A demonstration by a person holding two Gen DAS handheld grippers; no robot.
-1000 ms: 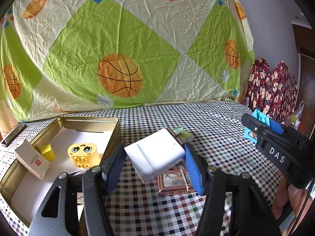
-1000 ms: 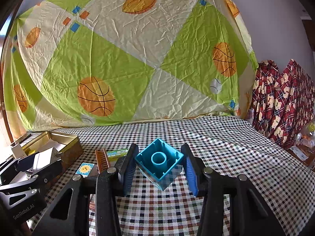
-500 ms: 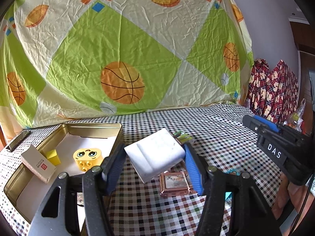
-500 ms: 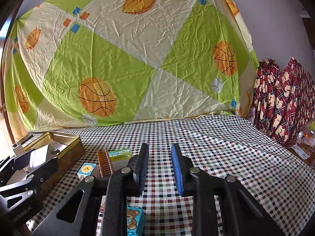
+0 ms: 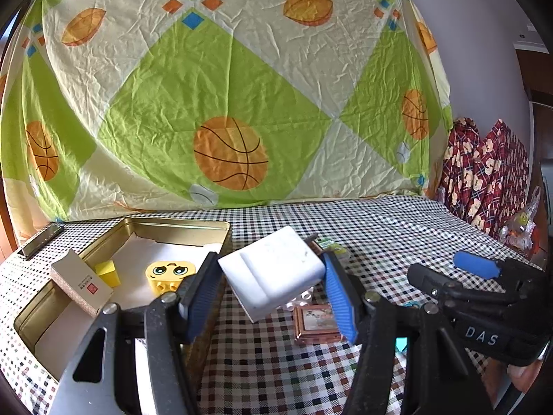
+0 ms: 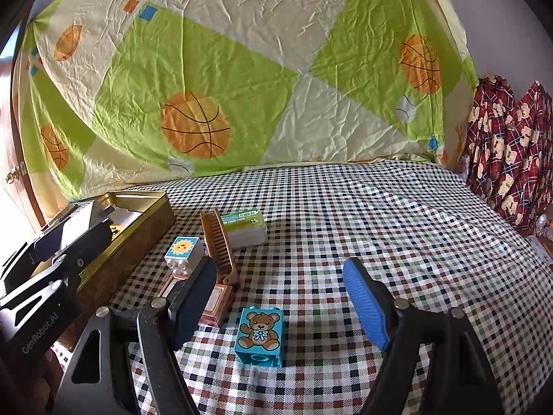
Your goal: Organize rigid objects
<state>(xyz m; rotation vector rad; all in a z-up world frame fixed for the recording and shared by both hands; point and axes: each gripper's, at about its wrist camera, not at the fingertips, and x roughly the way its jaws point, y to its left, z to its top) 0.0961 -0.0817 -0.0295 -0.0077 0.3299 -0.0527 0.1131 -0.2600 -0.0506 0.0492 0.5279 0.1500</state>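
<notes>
You held the white rectangular plastic box [image 5: 273, 276] clamped in the left gripper [image 5: 271, 294], near the gold metal tin [image 5: 179, 223]; lowering it level suited. The right gripper [image 6: 280, 297] was opening, empty, over the blue bear-print toy block [image 6: 260, 335].

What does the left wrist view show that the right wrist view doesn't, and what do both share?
Only the left wrist view shows the white block gripped in the left gripper, plus the tin's contents: a yellow face brick, a small yellow cube and a cardboard box.

Only the right wrist view shows the teddy-bear brick lying on the cloth between the right gripper's opening jaws, the sun brick and the comb.

Both show the gold tin, the framed picture and the checked tablecloth.
</notes>
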